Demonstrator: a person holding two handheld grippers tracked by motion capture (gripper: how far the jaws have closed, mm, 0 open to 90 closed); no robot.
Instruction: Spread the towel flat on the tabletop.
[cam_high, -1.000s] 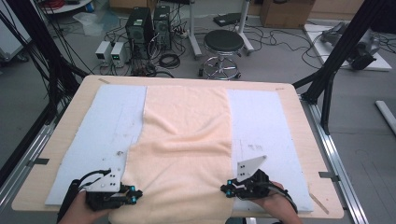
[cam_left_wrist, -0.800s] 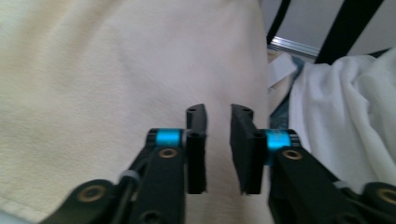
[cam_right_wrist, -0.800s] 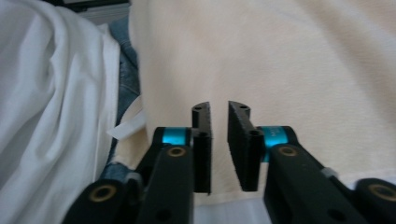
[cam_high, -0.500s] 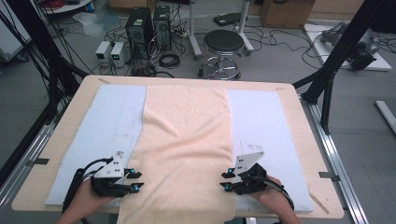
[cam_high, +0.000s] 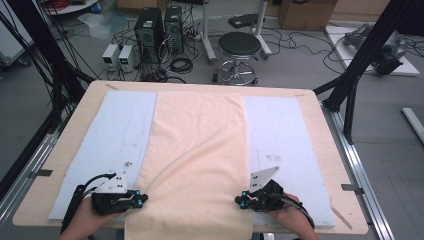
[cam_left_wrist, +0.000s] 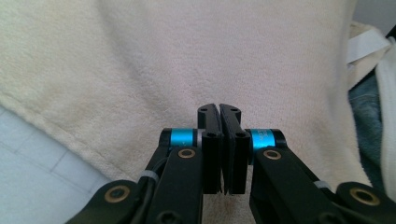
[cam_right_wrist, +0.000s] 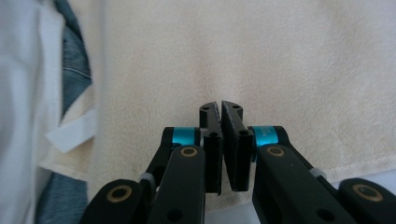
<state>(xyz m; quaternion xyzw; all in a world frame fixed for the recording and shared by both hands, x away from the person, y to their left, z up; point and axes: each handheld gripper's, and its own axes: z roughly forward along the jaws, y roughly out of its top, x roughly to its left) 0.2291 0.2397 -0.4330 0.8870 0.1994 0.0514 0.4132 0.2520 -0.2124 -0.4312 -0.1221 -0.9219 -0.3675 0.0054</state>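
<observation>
The towel (cam_high: 197, 165) lies down the worktop's (cam_high: 320, 107) middle, hanging over its near edge. Both grippers' fingers have just reclosed, apparently pinching its near corners: left gripper (cam_high: 142, 199), right gripper (cam_high: 239, 200), ready to lift.

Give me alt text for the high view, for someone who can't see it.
A cream towel lies lengthwise down a wooden table over a pale blue mat, its near end hanging over the edge. A person's hands hold the left gripper and right gripper at its near side edges.
</observation>
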